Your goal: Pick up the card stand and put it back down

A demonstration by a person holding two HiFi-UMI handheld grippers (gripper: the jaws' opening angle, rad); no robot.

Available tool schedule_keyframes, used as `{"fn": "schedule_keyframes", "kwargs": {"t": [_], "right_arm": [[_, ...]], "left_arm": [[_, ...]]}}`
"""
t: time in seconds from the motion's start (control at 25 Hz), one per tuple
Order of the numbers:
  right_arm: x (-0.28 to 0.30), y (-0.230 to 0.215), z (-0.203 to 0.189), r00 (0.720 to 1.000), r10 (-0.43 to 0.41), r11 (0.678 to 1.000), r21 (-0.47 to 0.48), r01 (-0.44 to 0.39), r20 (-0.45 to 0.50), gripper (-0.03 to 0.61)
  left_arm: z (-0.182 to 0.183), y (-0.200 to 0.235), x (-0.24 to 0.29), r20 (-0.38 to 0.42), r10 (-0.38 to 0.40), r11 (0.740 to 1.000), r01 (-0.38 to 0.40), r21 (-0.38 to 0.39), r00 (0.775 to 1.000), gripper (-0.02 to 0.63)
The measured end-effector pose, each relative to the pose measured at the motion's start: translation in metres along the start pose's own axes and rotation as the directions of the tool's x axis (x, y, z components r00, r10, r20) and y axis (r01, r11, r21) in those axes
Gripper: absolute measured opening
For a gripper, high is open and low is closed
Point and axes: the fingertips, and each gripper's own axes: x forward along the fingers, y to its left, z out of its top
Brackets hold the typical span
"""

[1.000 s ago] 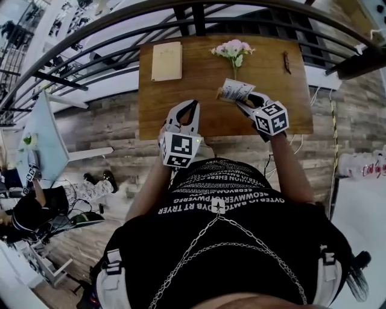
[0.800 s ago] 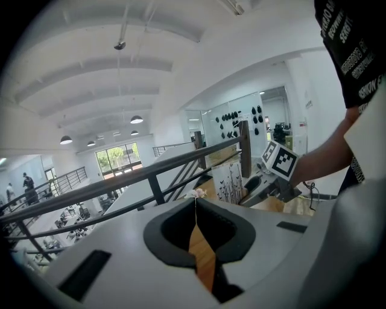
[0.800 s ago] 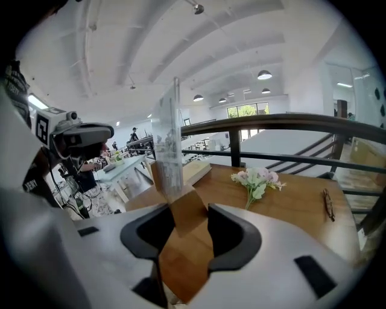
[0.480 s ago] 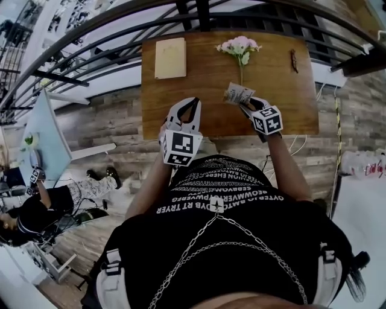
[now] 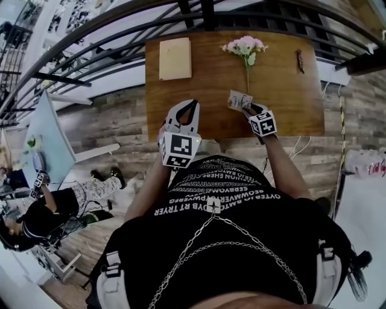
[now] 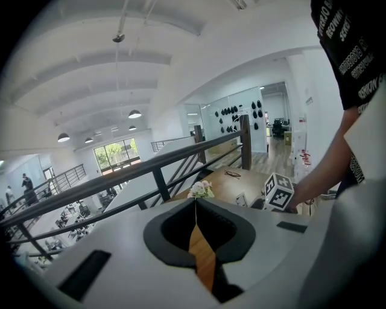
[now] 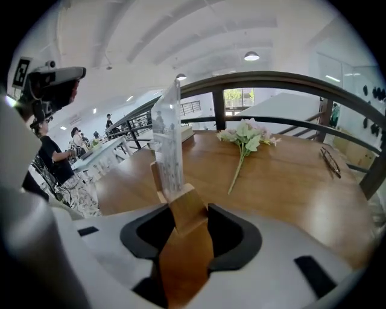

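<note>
The card stand (image 5: pixel 239 99) is a small wooden base with an upright printed card. It sits low over the near right part of the wooden table (image 5: pixel 199 90). My right gripper (image 5: pixel 245 109) is shut on the wooden base (image 7: pixel 184 205), and the card (image 7: pixel 167 142) rises just beyond the jaws. Whether the base touches the table I cannot tell. My left gripper (image 5: pixel 192 104) hovers over the table's near edge with its jaws together and nothing in them; its tips (image 6: pixel 195 204) meet in the left gripper view.
A pink flower sprig (image 5: pixel 244 46) lies at the back middle of the table, a beige book (image 5: pixel 175 58) at the back left, glasses (image 5: pixel 300 60) at the back right. A dark railing (image 5: pixel 120 18) runs behind the table. A person (image 5: pixel 36 211) sits on the floor below.
My right gripper has sunk toward the table with the card stand in it. The left gripper has stayed close to where it was.
</note>
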Motion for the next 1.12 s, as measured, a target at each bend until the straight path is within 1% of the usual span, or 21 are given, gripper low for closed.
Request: {"fn": "schedule_keyframes", "kwargs": {"t": [0.16,0.28,0.4,0.56,0.64,0.68,0.72,0.8,0.88,0.96,1.0,1.04,1.08,1.12], "right_arm": [[0.012,0.0,-0.013,0.999,-0.03,0.999,-0.013,0.03,-0.026,0.186],[0.017,0.001,-0.026,0.998,-0.043,0.998,-0.046,0.041,-0.051,0.186],[0.022,0.0,-0.03,0.998,-0.049,0.997,-0.063,0.046,-0.045,0.187],[0.024,0.001,-0.041,0.996,-0.056,0.996,-0.078,0.051,-0.063,0.193],[0.019,0.001,-0.043,0.997,-0.061,0.994,-0.093,0.056,-0.048,0.198],[0.014,0.001,-0.043,0.998,-0.061,0.995,-0.084,0.058,-0.034,0.21],[0.008,0.0,-0.042,0.998,-0.062,0.996,-0.063,0.061,-0.018,0.224],[-0.011,-0.005,-0.042,0.997,-0.077,0.997,-0.008,0.077,0.014,0.229],[-0.035,-0.01,-0.041,0.993,-0.105,0.994,0.027,0.104,0.051,0.229],[-0.062,-0.016,-0.034,0.984,-0.149,0.989,0.03,0.147,0.095,0.229],[-0.078,-0.018,-0.028,0.978,-0.172,0.985,0.027,0.17,0.121,0.221],[-0.095,-0.018,-0.02,0.97,-0.19,0.982,0.025,0.188,0.153,0.168],[-0.112,-0.017,-0.01,0.961,-0.202,0.979,0.022,0.202,0.191,0.085],[-0.129,-0.015,0.001,0.95,-0.21,0.977,0.016,0.212,0.232,0.025]], "left_arm": [[-0.006,0.004,-0.002,-0.006,-0.008,1.0,0.008,0.0,1.0,0.029],[-0.01,0.0,-0.004,-0.007,-0.014,1.0,0.014,0.0,1.0,0.029],[-0.015,-0.003,-0.004,-0.013,-0.017,1.0,0.017,0.0,1.0,0.029],[-0.013,-0.012,-0.008,-0.008,-0.028,1.0,0.028,0.006,1.0,0.029],[-0.011,-0.015,-0.011,0.0,-0.031,0.999,0.031,0.01,1.0,0.029],[-0.009,-0.016,-0.012,0.006,-0.031,0.999,0.031,0.01,0.999,0.029],[-0.008,-0.017,-0.013,0.012,-0.032,0.999,0.032,0.008,0.999,0.029],[-0.003,-0.02,-0.016,0.027,-0.034,0.999,0.034,0.002,0.999,0.029],[0.002,-0.025,-0.02,0.045,-0.035,0.999,0.035,-0.001,0.998,0.029],[0.011,-0.029,-0.024,0.076,-0.029,1.0,0.029,-0.003,0.997,0.029],[0.016,-0.03,-0.026,0.095,-0.019,1.0,0.021,-0.01,0.995,0.029],[0.02,-0.031,-0.029,0.113,-0.004,1.0,0.007,-0.027,0.994,0.029],[0.024,-0.03,-0.032,0.13,0.015,0.999,-0.008,-0.05,0.991,0.029],[0.028,-0.029,-0.035,0.146,0.035,0.997,-0.024,-0.076,0.989,0.029]]}}
